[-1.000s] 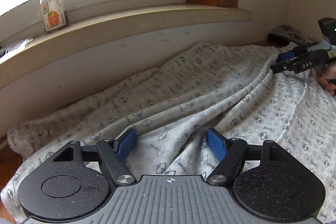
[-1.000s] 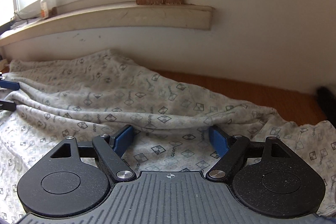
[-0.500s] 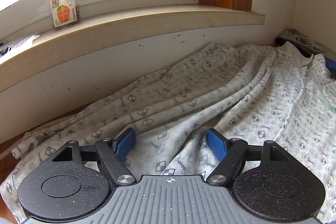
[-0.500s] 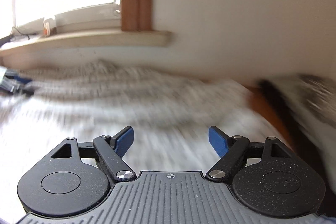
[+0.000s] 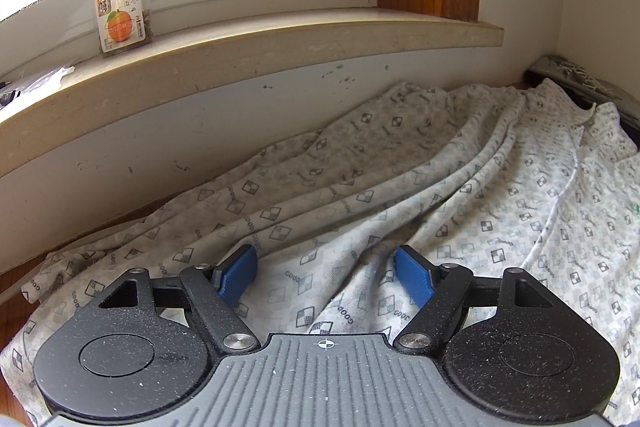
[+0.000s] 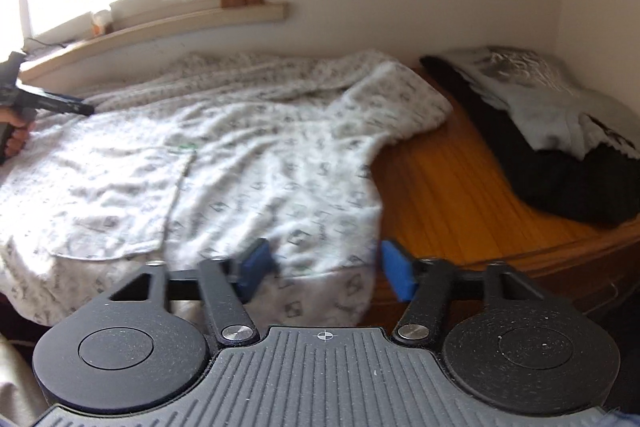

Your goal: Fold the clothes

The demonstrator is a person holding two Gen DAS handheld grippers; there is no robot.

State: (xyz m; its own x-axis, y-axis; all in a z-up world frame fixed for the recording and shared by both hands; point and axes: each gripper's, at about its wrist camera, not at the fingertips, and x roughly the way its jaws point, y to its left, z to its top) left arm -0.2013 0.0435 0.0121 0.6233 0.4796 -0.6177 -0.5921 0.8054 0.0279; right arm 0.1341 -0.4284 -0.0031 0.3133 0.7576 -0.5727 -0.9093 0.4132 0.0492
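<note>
The garment lies spread on the table, its far edge bunched against the wall below the window sill. A jar stands on the sill, toward its left end. At the table's right end, beside the garment and in the room corner, lies a pile of other clothes. The left tool sits over the garment's left part, cloth between its fingers. The right tool sits at the garment's near right edge (jaws closing, cloth between them, pads apart from it).
</note>
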